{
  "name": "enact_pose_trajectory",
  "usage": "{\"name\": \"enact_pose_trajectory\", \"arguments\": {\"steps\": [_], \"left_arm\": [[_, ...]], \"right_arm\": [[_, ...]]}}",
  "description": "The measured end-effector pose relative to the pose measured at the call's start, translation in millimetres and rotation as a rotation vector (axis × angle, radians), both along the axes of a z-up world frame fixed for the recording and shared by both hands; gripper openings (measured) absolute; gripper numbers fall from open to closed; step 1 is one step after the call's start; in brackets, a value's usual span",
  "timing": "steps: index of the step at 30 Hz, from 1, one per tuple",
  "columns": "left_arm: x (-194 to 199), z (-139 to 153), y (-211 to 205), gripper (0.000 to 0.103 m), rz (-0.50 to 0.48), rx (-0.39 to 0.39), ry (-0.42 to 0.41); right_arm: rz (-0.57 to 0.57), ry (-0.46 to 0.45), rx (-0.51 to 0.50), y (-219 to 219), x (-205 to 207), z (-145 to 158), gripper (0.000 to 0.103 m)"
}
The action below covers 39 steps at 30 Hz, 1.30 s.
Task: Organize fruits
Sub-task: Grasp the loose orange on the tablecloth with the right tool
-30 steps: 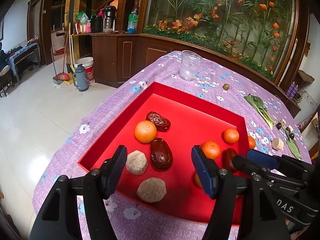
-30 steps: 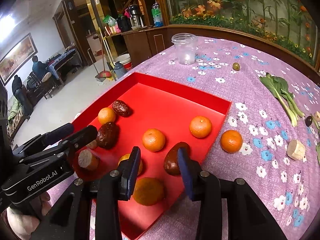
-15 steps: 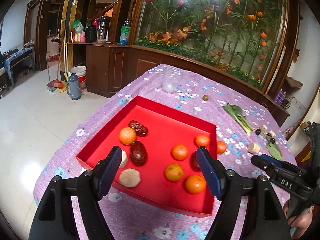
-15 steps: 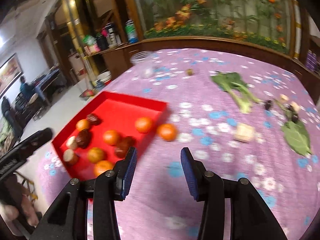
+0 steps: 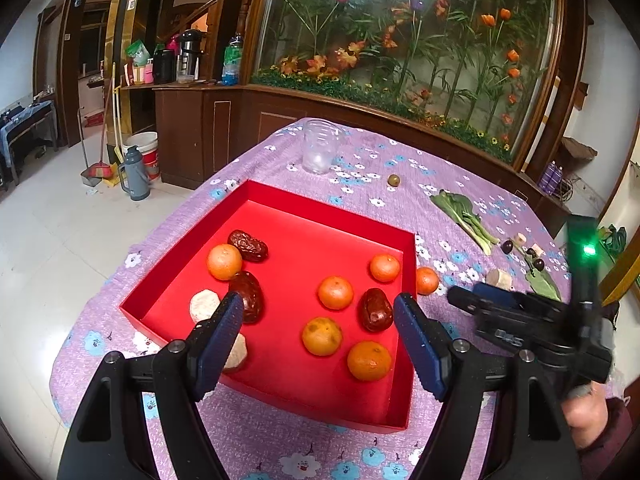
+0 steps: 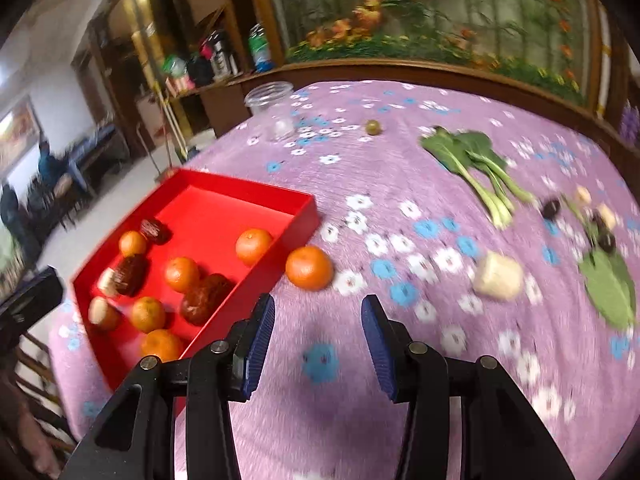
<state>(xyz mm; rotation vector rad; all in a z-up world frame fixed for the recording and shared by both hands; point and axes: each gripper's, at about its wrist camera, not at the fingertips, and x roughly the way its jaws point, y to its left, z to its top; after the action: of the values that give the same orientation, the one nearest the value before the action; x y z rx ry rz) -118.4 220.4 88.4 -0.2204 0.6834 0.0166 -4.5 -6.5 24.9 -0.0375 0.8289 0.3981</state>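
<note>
Orange (image 6: 309, 267) — ahead of empty fingers (image 6: 260, 332).

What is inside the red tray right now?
The red tray holds five oranges, three dark dates and two pale chunks. The left gripper's finger covers part of the nearer chunk and one date.

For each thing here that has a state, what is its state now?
Red box: open, holding fruit.
Clear cup: upright, apparently empty.
Orange on cloth: outside the box.
Left hand-held gripper: open, empty.
Right hand-held gripper: open, empty.
</note>
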Motion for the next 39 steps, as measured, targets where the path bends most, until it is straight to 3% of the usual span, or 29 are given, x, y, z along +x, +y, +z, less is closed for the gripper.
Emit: {"name": "enact_pose_trajectory", "arguments": {"steps": [5, 9, 12, 15, 21, 28, 34, 39], "left_arm": [[5.0, -5.1, 4.6, 0.076, 0.006, -0.012, 0.011], [9.9, -11.0, 6.1, 0.076, 0.005, -0.022, 0.027], [11.0, -12.8, 5.6, 0.076, -0.001, -0.022, 0.035], [11.7, -12.7, 3.6, 0.076, -0.006, -0.02, 0.036], [9.7, -11.0, -4.9, 0.076, -0.031, -0.014, 0.035], [12.5, -14.5, -21.5, 0.076, -0.076, -0.018, 0.056], [12.1, -16.2, -49.1, 0.076, -0.134, 0.012, 0.072], [16.9, -15.7, -78.1, 0.076, -0.194, 0.04, 0.09]], "right_arm": [[0.034, 0.006, -0.082, 19.8, 23.6, -15.8, 0.049], [0.042, 0.017, -0.074, 26.7, 38.6, -24.5, 0.049], [0.047, 0.055, -0.051, 26.5, 44.6, -31.6, 0.038], [0.034, 0.065, -0.025, 20.0, 40.9, -31.6, 0.038], [-0.012, 0.064, -0.027, -15.1, 13.2, -23.5, 0.038], [-0.106, 0.062, -0.026, -90.3, -27.4, -13.7, 0.038], [-0.233, 0.083, -0.004, -148.0, -27.3, -22.6, 0.038], [-0.242, 0.088, 0.031, -158.8, -20.6, -31.4, 0.038]]}}
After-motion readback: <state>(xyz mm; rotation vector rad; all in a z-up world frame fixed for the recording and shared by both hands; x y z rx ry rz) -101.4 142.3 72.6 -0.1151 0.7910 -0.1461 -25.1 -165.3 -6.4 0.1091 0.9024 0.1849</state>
